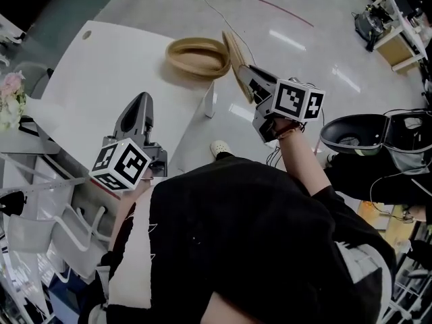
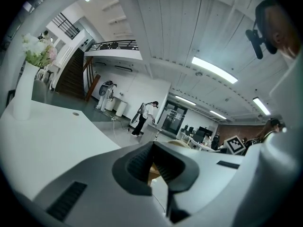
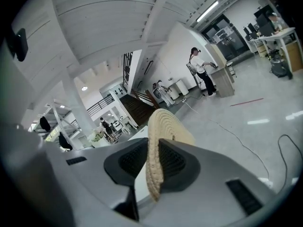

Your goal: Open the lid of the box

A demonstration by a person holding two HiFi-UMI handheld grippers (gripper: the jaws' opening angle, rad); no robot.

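An open, oval woven box (image 1: 198, 57) lies at the far edge of the white table (image 1: 101, 66). Its flat woven lid (image 1: 235, 58) is off the box and tilted on edge just to the right of it. My right gripper (image 1: 247, 75) is shut on the lid's rim. In the right gripper view the lid (image 3: 163, 126) stands upright, pinched between both pads of that gripper (image 3: 154, 157). My left gripper (image 1: 142, 101) rests over the table's near side, well short of the box. Its jaws (image 2: 152, 149) meet at the tips with nothing between them.
A vase of flowers (image 1: 9, 98) stands at the table's left end (image 2: 24, 84). A small white upright piece (image 1: 211, 100) sits at the table's right edge. White chairs (image 1: 61, 228) are at lower left, a black round case (image 1: 358, 133) on the floor at right.
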